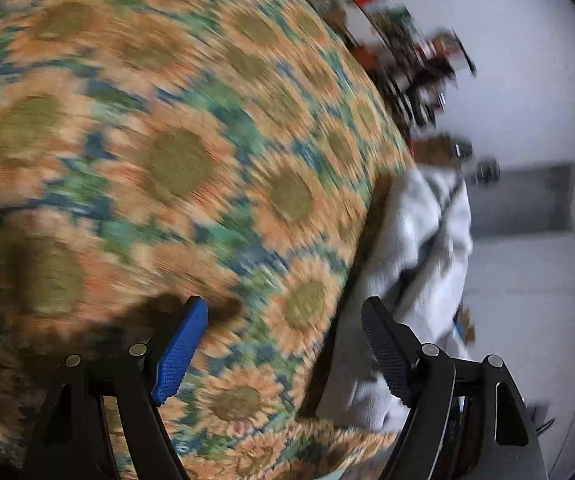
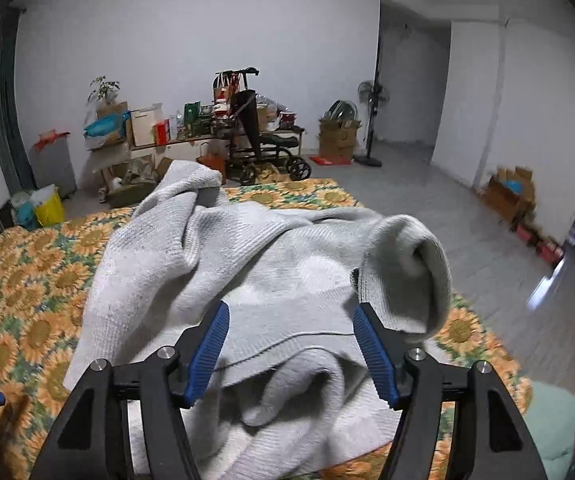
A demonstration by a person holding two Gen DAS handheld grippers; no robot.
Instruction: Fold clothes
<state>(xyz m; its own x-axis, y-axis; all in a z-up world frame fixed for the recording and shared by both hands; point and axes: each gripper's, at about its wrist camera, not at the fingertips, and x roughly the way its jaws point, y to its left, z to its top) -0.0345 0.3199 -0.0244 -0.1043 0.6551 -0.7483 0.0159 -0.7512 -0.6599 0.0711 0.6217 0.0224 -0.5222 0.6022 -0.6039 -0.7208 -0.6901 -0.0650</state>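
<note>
both grippers (image 1: 283, 344) (image 2: 289, 350) gape, angled down over the grey sweater (image 2: 191, 264)

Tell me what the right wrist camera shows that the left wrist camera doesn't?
Only the right wrist view shows the room clearly: a standing fan, a yellow bin, a cluttered shelf, and the grey sweater's rumpled spread under the open right tool.

Only the left wrist view, blurred, shows the open left tool from behind, over mostly bare bedspread.

Both show the sunflower bedspread and the sweater; neither tool holds anything.
</note>
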